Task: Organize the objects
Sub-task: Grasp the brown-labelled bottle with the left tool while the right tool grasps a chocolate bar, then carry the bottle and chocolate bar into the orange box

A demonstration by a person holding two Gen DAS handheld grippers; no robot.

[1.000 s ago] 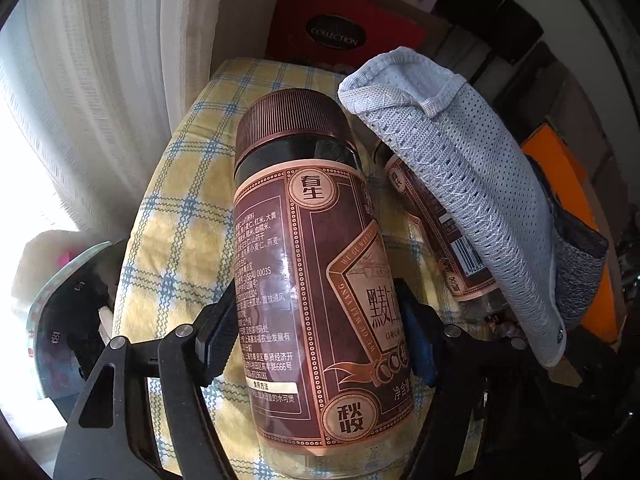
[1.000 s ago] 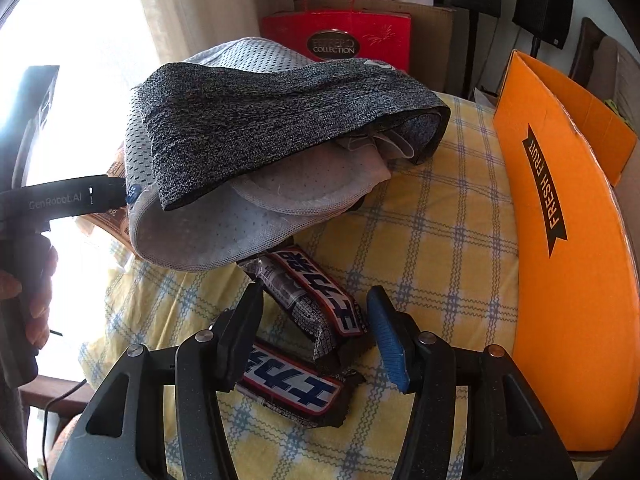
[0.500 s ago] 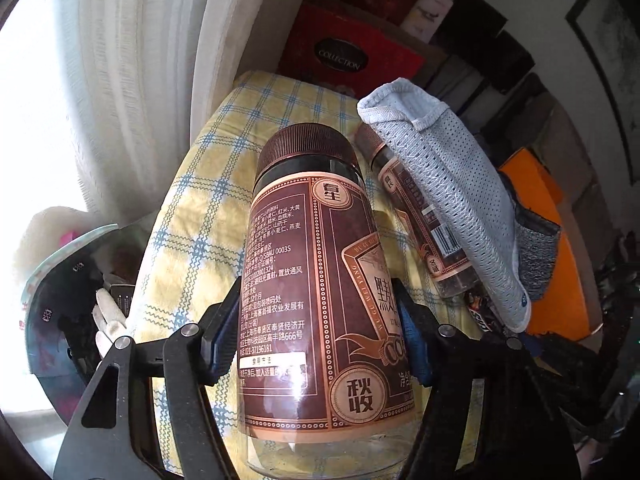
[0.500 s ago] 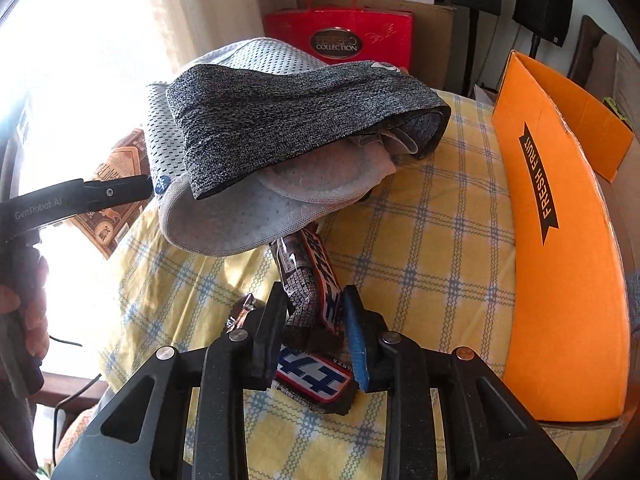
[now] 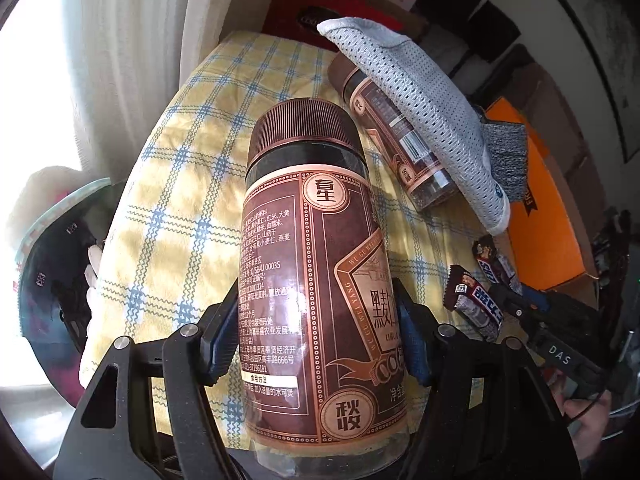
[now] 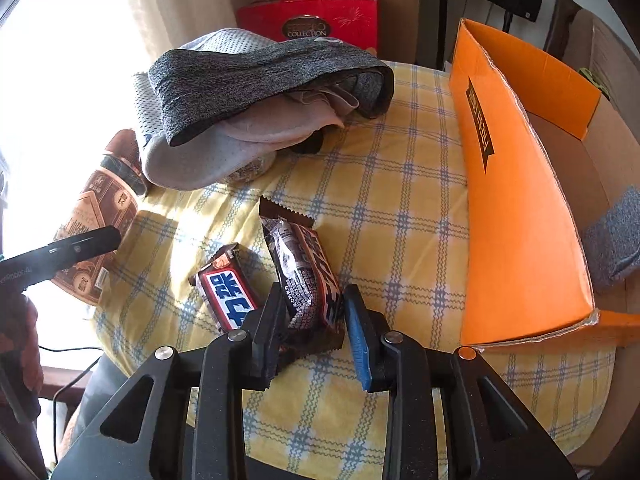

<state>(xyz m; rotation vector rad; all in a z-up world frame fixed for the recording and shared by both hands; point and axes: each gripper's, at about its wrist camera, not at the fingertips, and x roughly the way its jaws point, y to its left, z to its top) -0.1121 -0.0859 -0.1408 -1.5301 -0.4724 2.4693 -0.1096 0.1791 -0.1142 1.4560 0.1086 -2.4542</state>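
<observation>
Yellow checked cloth (image 6: 400, 208) covers my worktop; the orange box (image 6: 516, 216) at its right edge holds grey fabric (image 6: 612, 236). My left gripper (image 5: 316, 340) clamps a brown jar (image 5: 312, 280) above the cloth, and my right gripper (image 6: 312, 320) pinches a chocolate bar (image 6: 304, 264).

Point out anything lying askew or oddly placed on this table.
A second brown jar lies on its side, half buried under the grey mesh shoe, which leans on it instead of sitting flat.

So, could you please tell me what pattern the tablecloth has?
Yellow tablecloth with blue-and-white plaid checks, clearest in the right wrist view.
</observation>
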